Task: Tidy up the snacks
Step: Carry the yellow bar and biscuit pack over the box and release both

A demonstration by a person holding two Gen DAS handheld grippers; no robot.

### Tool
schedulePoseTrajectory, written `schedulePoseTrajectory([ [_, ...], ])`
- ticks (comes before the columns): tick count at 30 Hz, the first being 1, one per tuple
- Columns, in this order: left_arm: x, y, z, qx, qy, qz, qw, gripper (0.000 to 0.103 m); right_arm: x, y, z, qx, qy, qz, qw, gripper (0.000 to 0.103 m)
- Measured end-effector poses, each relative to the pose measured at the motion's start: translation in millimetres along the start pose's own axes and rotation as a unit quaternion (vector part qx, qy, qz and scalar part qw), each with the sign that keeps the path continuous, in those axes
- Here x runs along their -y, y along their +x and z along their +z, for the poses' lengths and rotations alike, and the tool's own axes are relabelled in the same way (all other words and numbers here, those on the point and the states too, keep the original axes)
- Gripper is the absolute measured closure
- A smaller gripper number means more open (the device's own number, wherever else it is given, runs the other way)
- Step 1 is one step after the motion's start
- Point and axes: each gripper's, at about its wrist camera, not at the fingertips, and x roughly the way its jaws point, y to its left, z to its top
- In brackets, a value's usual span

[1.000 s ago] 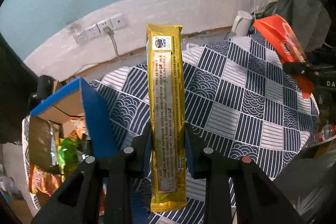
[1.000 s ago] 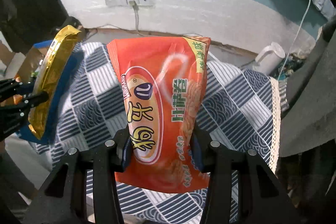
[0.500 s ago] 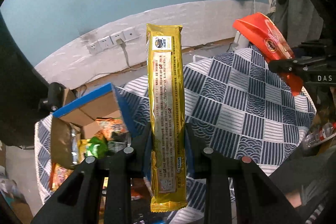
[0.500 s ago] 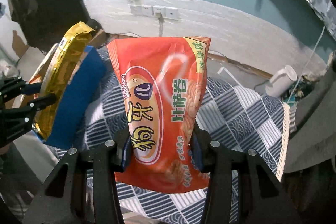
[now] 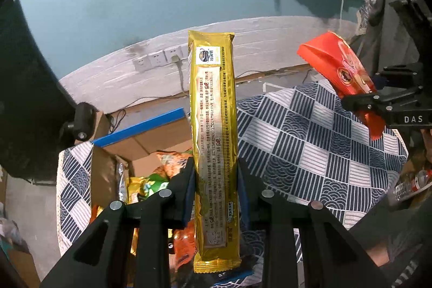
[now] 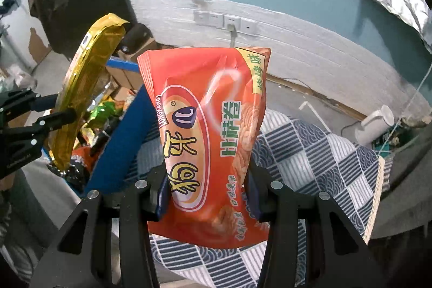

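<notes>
The long gold foil biscuit packet [image 5: 214, 142] stands upright in the left gripper [image 5: 215, 189], whose two black fingers pinch its lower part from either side, so most of its length rises above them. It hangs in the air over the open cardboard box with blue flaps [image 5: 140, 131], which sits at the left end of the tabletop under a navy-and-white patterned cloth [image 5: 310, 153]. Inside the box lie more snack bags [image 5: 151, 180], green, yellow and orange, heaped together.

The orange puffed snack bag with green lettering [image 6: 208, 136] is held upright in the right gripper [image 6: 206, 193], fingers pressed against its lower sides, its bottom edge hanging below them. It is held above the cloth, just right of the box's blue flap [image 6: 121, 147]. In the right wrist view the gold packet [image 6: 86, 91] shows at far left, tilted, clamped in the left gripper [image 6: 51, 109] above the box. In the left wrist view the orange bag [image 5: 343, 77] appears at right, well apart from the gold packet.

On the far wall are white sockets [image 5: 156, 60], and a white jug [image 6: 375, 123] stands beyond the tabletop's right end.
</notes>
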Motion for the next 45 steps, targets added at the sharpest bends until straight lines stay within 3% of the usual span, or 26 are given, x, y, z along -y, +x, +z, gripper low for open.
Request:
schedulePoseTrajectory([
  [22, -104, 14, -47, -0.033, -0.082, 0.036, 0.9955, 0.075, -112, 58, 43, -0.038, -0.066, 0.055, 0.996, 0.058],
  [36, -132, 39, -72, -0.068, -0.113, 0.048, 0.9901, 0.074, -155, 99, 63, -0.066, -0.072, 0.08, 0.992, 0.058],
  [45, -138, 39, -75, -0.068, -0.124, 0.061, 0.9881, 0.074, -160, 108, 65, -0.058, -0.056, 0.111, 0.991, 0.037],
])
